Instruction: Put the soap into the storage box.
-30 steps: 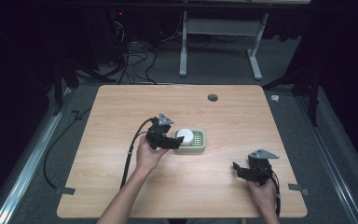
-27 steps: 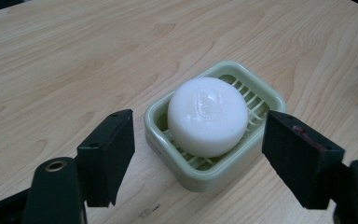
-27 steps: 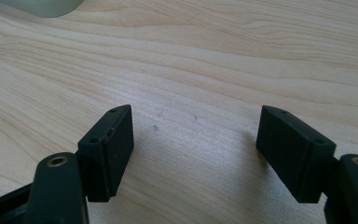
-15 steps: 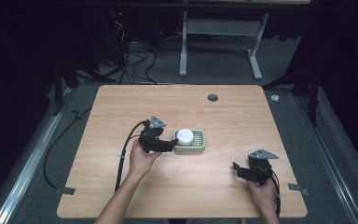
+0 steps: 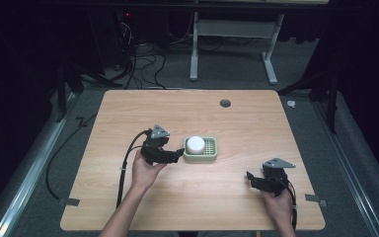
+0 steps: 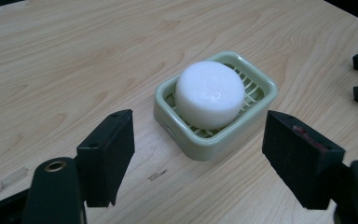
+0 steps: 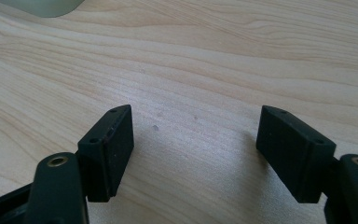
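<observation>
1. From the high view you can see the whole wooden table. Your left gripper sits just left of the green soap dish, near the middle. Your right gripper is well apart from the dish, near the right front corner.
2. Your left gripper view shows things up close. The white round soap lies in the dish, on its ribbed floor. You can also see the tips of your other gripper at the far right edge.
3. Your left gripper has its jaws wide apart and holds nothing. The dish sits just past the jaw tips, in line with the gap between them, not touching.
4. Your right gripper also has its jaws wide apart over bare wood. A bit of the dish peeks in at the top left.
5. I can read no words or labels on anything.
</observation>
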The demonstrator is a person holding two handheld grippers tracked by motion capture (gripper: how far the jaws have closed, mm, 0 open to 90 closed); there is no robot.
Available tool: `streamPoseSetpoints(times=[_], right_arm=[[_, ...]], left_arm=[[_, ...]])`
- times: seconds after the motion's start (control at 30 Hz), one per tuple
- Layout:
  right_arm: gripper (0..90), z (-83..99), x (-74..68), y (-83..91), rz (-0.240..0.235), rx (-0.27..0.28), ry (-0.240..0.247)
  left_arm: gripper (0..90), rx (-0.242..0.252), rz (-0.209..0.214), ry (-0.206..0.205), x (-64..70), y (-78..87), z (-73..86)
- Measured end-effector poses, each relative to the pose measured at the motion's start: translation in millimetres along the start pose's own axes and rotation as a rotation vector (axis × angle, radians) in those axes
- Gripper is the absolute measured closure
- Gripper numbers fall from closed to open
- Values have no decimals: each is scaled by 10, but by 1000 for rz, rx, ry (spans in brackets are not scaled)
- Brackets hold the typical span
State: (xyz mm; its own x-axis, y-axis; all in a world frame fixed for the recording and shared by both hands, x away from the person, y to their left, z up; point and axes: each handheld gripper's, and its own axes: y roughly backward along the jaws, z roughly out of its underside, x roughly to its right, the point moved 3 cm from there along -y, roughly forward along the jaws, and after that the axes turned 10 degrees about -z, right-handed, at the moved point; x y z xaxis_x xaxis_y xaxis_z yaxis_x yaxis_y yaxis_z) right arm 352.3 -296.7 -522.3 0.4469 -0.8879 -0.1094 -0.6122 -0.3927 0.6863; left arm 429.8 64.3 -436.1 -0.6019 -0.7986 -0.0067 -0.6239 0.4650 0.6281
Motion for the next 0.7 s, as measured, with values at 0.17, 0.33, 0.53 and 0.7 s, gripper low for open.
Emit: streamPoseSetpoints(times=[0.17,0.33,0.53,0.7], right_arm=[[282,0,0,0,-1,0,1],[283,0,-1,0,-1,0,1],[282,0,-1,0,-1,0,1],[282,0,0,0,-2,0,3]], left_arm=[[255,5,-4,6,-28,59,35],[254,6,-8,11,-58,105,75],[254,11,-17,22,-96,178,137],[253,4,-20,23,-121,230,189]])
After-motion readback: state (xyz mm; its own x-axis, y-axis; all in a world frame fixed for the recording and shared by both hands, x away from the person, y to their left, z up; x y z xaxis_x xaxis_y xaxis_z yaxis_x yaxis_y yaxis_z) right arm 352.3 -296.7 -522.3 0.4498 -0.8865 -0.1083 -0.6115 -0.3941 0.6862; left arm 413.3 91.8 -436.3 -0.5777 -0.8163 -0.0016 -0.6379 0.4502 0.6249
